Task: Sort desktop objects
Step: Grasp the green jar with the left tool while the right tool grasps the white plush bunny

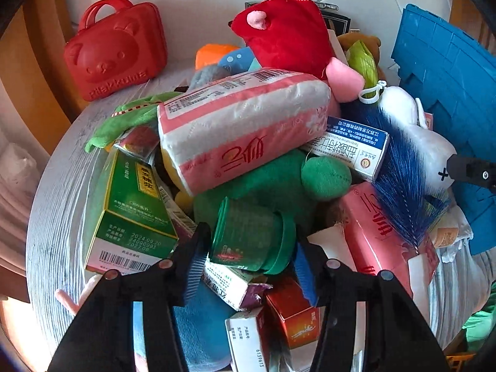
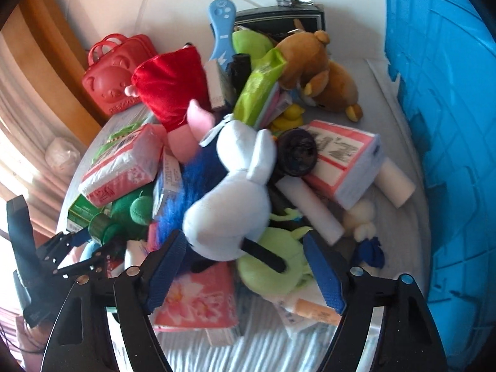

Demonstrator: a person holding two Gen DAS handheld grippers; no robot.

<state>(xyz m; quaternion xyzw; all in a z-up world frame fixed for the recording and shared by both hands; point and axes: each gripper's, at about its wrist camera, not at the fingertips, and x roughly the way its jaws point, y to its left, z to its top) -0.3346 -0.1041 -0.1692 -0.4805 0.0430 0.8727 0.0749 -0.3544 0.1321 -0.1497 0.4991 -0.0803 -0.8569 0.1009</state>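
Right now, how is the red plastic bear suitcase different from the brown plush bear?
The red plastic bear suitcase looks hard and moulded, with handles on top; the brown plush bear looks soft and furry. The suitcase stands upright, apart from the heap, at the left edge; the plush bear lies slumped at the back of the heap beside the blue crate. The suitcase only has a bear face pressed into it; the plush bear has a whole body. Both are bear-themed.
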